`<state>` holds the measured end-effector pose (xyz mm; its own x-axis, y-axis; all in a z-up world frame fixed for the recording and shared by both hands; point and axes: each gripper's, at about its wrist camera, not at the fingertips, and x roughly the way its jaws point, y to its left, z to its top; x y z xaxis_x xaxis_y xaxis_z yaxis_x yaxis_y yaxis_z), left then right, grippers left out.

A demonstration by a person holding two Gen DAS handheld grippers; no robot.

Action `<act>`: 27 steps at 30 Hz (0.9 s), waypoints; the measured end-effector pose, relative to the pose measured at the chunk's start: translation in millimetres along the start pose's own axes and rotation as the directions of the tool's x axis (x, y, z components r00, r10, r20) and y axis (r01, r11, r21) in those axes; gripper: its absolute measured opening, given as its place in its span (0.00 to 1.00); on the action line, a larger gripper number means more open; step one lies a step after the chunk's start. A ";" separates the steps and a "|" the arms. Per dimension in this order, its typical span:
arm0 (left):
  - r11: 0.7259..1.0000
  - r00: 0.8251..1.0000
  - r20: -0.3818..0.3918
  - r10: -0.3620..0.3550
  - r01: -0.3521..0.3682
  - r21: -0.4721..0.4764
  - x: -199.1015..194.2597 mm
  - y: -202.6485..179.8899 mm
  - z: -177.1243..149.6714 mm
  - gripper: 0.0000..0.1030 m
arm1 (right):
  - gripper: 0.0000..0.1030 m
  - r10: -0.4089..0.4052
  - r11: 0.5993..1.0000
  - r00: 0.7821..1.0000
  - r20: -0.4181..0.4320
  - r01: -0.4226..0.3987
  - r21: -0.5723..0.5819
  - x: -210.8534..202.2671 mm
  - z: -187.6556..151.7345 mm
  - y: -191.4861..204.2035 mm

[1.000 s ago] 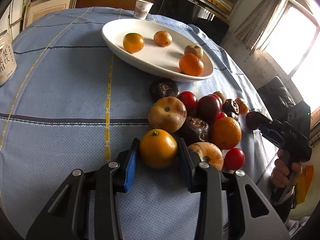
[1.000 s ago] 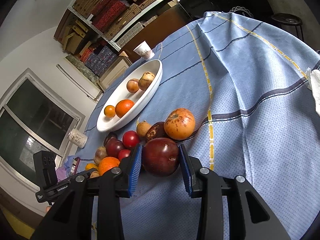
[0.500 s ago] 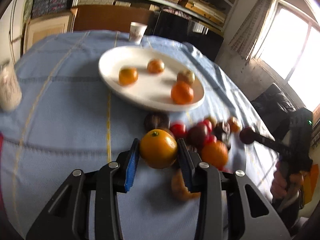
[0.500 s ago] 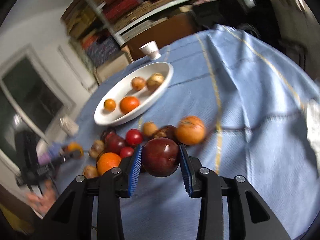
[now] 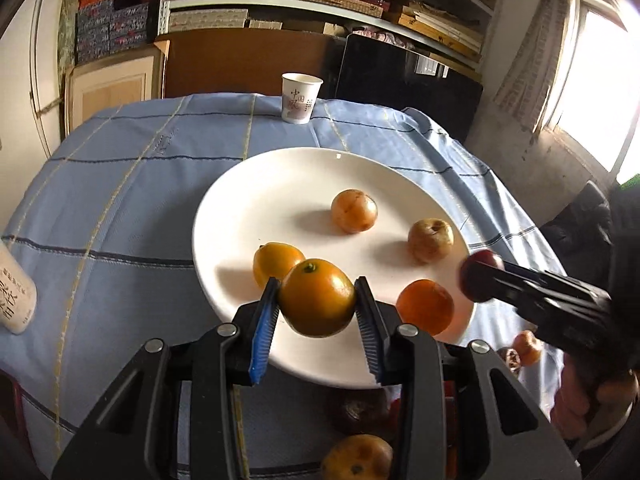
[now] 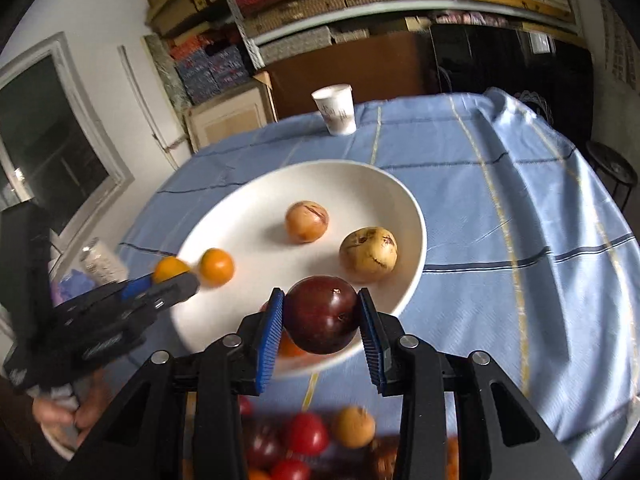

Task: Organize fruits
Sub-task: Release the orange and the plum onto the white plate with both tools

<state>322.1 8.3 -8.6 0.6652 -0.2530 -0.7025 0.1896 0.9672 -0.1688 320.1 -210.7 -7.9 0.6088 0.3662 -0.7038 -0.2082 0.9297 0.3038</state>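
My left gripper (image 5: 317, 307) is shut on an orange (image 5: 316, 298), held above the near rim of the white plate (image 5: 280, 200). On the plate lie a small orange (image 5: 276, 260), a bigger orange (image 5: 425, 306) and two brownish fruits (image 5: 354, 211). My right gripper (image 6: 322, 322) is shut on a dark red plum (image 6: 322, 314), hanging over the plate's (image 6: 248, 216) near right edge; it shows in the left wrist view as the right gripper (image 5: 480, 282). Below both grippers lies the loose fruit pile (image 6: 304, 436) on the cloth.
A paper cup (image 5: 299, 98) stands beyond the plate at the table's far edge. A white can (image 5: 14, 292) sits at the left. The blue checked tablecloth (image 5: 120, 184) covers the table. A person's hand (image 6: 68, 408) grips the left tool. Shelves and boxes fill the background.
Both grippers have lifted their fruit off the pile and carried it forward over the plate. The pile now lies beneath and behind the fingers.
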 end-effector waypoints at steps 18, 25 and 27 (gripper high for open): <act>0.995 0.993 0.092 0.068 -0.061 -0.083 -58.0 13.9 -27.3 0.96 | 0.91 -0.137 0.974 0.973 0.185 0.097 0.207 -68.1 -48.5 -92.8; 0.992 0.985 0.113 0.128 -0.127 -0.019 -74.6 5.0 -48.5 0.96 | 0.83 -0.148 0.984 0.979 0.138 0.132 0.123 -75.9 -57.3 -96.1; 0.992 0.986 0.113 0.125 -0.125 -0.008 -78.7 5.5 -54.3 0.96 | 0.71 -0.144 0.989 0.984 0.104 0.139 0.053 -73.6 -59.6 -89.7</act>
<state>231.6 34.7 8.3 0.7609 -0.1307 -0.6355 0.0994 0.9914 -0.0848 248.3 -318.7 -21.7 0.7084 0.2227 -0.6697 -0.0810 0.9683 0.2364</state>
